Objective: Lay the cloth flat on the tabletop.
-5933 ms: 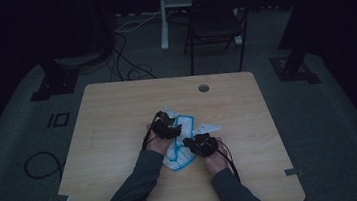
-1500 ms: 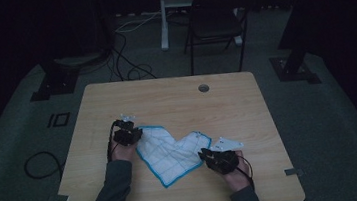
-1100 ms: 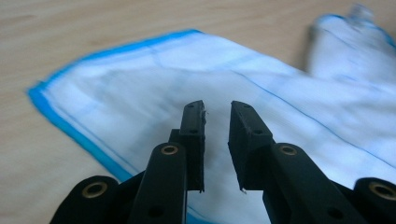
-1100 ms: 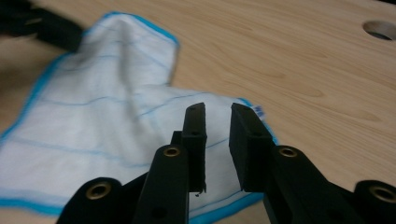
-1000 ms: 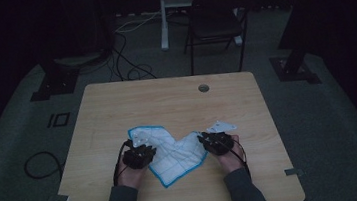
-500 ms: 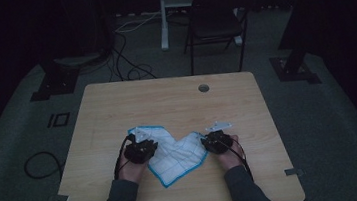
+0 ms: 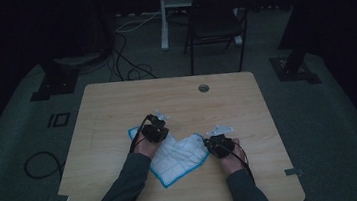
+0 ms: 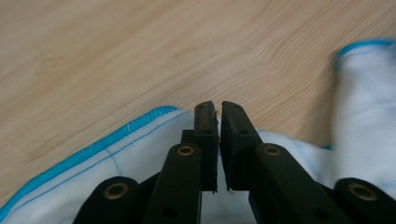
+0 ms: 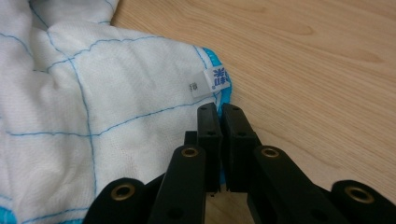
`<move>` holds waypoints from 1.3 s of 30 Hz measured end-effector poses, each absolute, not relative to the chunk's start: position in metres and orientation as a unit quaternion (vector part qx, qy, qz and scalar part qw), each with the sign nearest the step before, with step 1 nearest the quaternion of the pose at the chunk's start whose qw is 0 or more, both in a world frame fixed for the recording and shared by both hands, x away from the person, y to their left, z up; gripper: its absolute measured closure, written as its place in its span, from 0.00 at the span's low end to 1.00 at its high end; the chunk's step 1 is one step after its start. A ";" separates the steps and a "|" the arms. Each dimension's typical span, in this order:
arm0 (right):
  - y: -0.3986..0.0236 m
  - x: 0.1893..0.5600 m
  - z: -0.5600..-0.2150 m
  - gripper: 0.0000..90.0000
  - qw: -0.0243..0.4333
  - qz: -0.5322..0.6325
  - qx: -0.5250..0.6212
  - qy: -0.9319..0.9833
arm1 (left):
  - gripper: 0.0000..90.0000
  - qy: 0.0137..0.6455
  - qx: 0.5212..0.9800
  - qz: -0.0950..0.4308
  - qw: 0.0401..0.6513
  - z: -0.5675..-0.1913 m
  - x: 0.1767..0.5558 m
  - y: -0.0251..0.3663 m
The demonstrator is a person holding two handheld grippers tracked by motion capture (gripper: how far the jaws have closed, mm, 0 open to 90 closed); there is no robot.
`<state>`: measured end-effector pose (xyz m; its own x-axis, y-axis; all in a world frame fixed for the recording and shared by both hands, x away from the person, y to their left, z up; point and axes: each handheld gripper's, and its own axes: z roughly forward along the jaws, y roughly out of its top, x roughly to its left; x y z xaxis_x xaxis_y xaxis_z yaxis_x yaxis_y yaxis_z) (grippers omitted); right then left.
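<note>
A white cloth (image 7: pixel 180 156) with blue edging and thin blue grid lines lies on the wooden counter (image 7: pixel 117 107), spread between the two tongs. The left tongs (image 8: pixel 215 121) have just been closing and now pinch the cloth's blue-hemmed edge, a sliver of fabric caught between the nearly touching jaws; the rest of the cloth trails beneath and to the right of them in the left gripper view. The right tongs (image 9: pixel 218 119) have likewise just been closing and clamp the cloth's edge just below a small sewn label (image 9: pixel 210 80); the cloth spreads leftward from them, with bare counter to their right.
</note>
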<state>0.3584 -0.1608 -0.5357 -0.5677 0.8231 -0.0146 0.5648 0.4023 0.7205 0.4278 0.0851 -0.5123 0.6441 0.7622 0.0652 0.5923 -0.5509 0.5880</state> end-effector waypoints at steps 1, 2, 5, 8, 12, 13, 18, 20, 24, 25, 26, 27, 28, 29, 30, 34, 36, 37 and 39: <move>-0.161 0.358 -0.535 0.98 0.189 0.344 0.424 0.816 | 0.97 0.393 0.869 0.155 0.258 -0.517 0.430 0.083; -0.162 0.356 -0.533 0.98 0.192 0.346 0.424 0.815 | 0.98 0.392 0.871 0.157 0.252 -0.519 0.431 0.082; -0.164 0.353 -0.528 0.98 0.197 0.348 0.422 0.814 | 0.99 0.398 0.868 0.154 0.254 -0.520 0.433 0.084; -0.168 0.348 -0.524 0.98 0.200 0.351 0.421 0.812 | 0.99 0.408 0.863 0.159 0.251 -0.520 0.435 0.089; -0.172 0.343 -0.522 0.98 0.203 0.354 0.423 0.809 | 0.99 0.428 0.854 0.167 0.246 -0.520 0.440 0.100; -0.173 0.342 -0.521 0.98 0.204 0.354 0.424 0.808 | 0.99 0.433 0.851 0.172 0.242 -0.520 0.441 0.104; -0.183 0.338 -0.522 0.98 0.206 0.351 0.431 0.805 | 1.00 0.460 0.837 0.176 0.240 -0.520 0.446 0.121; -0.187 0.337 -0.523 0.98 0.204 0.350 0.435 0.804 | 1.00 0.467 0.832 0.174 0.243 -0.520 0.446 0.127; -0.191 0.335 -0.526 0.98 0.201 0.349 0.438 0.804 | 1.00 0.470 0.830 0.175 0.246 -0.521 0.442 0.132; -0.192 0.334 -0.526 0.98 0.202 0.346 0.438 0.805 | 1.00 0.469 0.829 0.176 0.248 -0.521 0.440 0.132; -0.192 0.334 -0.526 0.98 0.206 0.343 0.439 0.805 | 1.00 0.470 0.829 0.171 0.249 -0.521 0.439 0.133; -0.192 0.335 -0.526 0.98 0.211 0.338 0.438 0.806 | 1.00 0.472 0.828 0.168 0.252 -0.521 0.437 0.133; -0.192 0.335 -0.526 0.98 0.213 0.335 0.438 0.807 | 1.00 0.469 0.831 0.168 0.249 -0.521 0.435 0.132; -0.192 0.335 -0.527 0.98 0.213 0.331 0.438 0.808 | 1.00 0.465 0.833 0.169 0.247 -0.520 0.433 0.131; -0.192 0.335 -0.527 0.98 0.215 0.326 0.437 0.810 | 1.00 0.458 0.839 0.165 0.244 -0.520 0.430 0.130; -0.195 0.335 -0.531 0.97 0.209 0.320 0.440 0.813 | 0.94 0.447 0.840 0.158 0.262 -0.515 0.428 0.128; -0.196 0.334 -0.531 0.96 0.209 0.324 0.442 0.810 | 0.91 0.440 0.841 0.159 0.273 -0.513 0.428 0.125; -0.196 0.333 -0.531 0.94 0.211 0.326 0.443 0.808 | 0.89 0.434 0.842 0.162 0.277 -0.511 0.428 0.123; -0.197 0.333 -0.531 0.92 0.212 0.328 0.445 0.806 | 0.85 0.421 0.844 0.164 0.290 -0.508 0.429 0.117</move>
